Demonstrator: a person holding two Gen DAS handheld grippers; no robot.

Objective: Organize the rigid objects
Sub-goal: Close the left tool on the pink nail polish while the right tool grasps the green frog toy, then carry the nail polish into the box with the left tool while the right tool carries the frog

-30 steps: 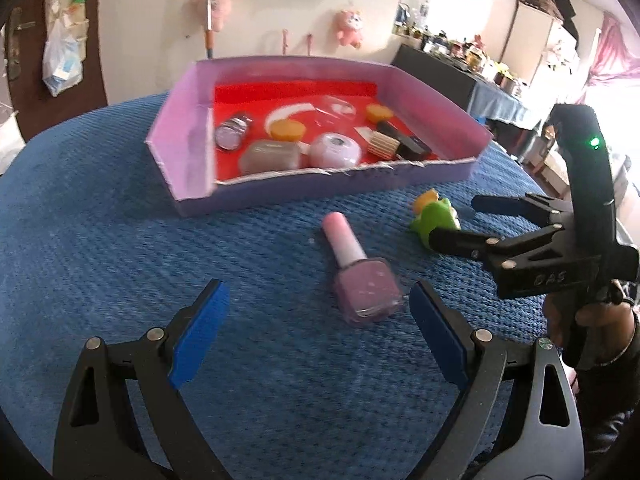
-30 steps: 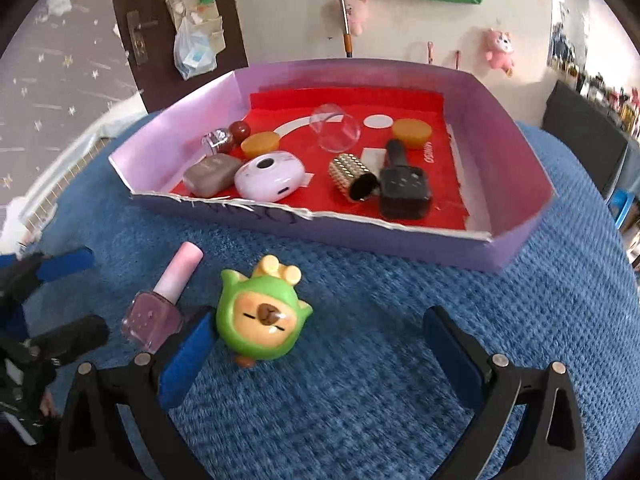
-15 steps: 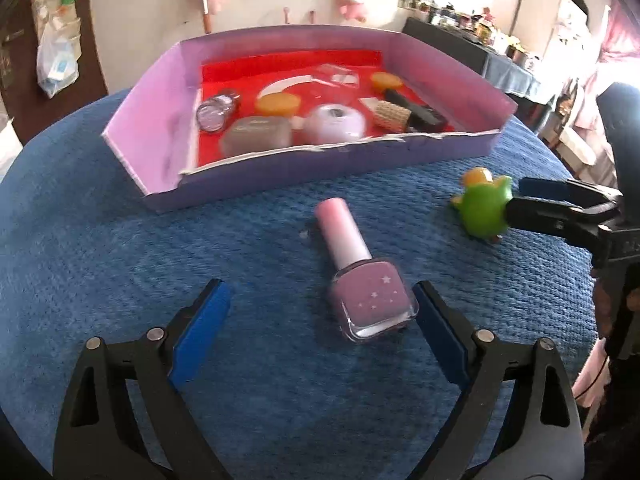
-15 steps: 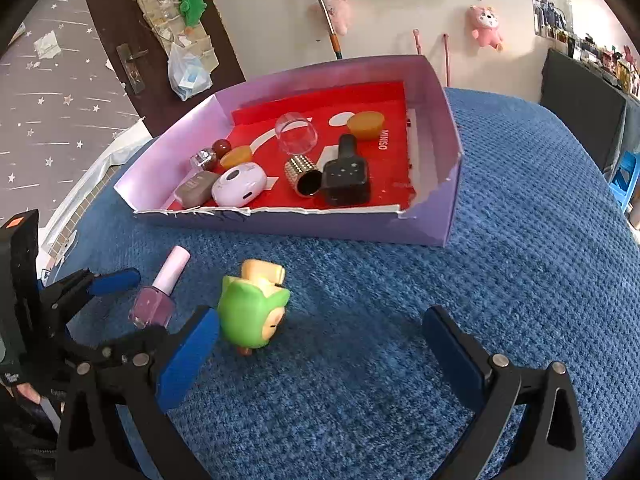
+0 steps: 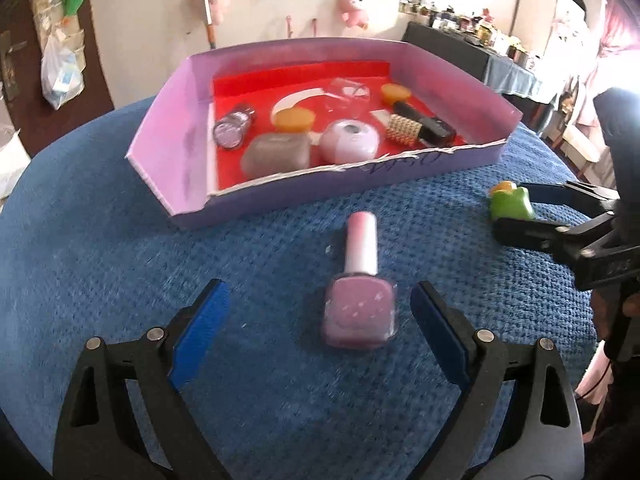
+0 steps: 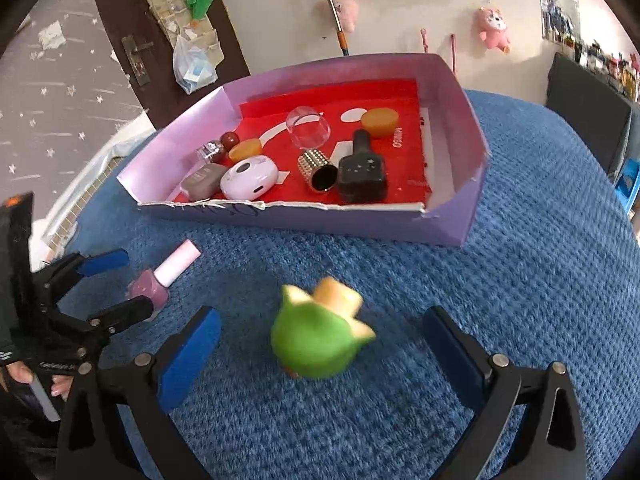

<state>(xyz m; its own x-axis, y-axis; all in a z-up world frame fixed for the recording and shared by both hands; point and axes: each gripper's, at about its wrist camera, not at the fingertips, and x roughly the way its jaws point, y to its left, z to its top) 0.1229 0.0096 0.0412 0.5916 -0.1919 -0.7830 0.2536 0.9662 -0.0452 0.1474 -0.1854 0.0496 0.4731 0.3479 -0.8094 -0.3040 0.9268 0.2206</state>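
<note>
- With both tools lined up, the green toy (image 6: 316, 340) now sits centred between the right gripper's (image 6: 320, 344) fingers, no longer by the left pad.
- Fingers apart, nothing touching yet.
- Left gripper (image 5: 320, 316) also wide apart, straddling the pink nail polish bottle (image 5: 360, 304) on the blue desk (image 5: 100, 280).
- 2 items remain outside the purple tray (image 6: 460, 216); both look ready to be grasped.
</note>
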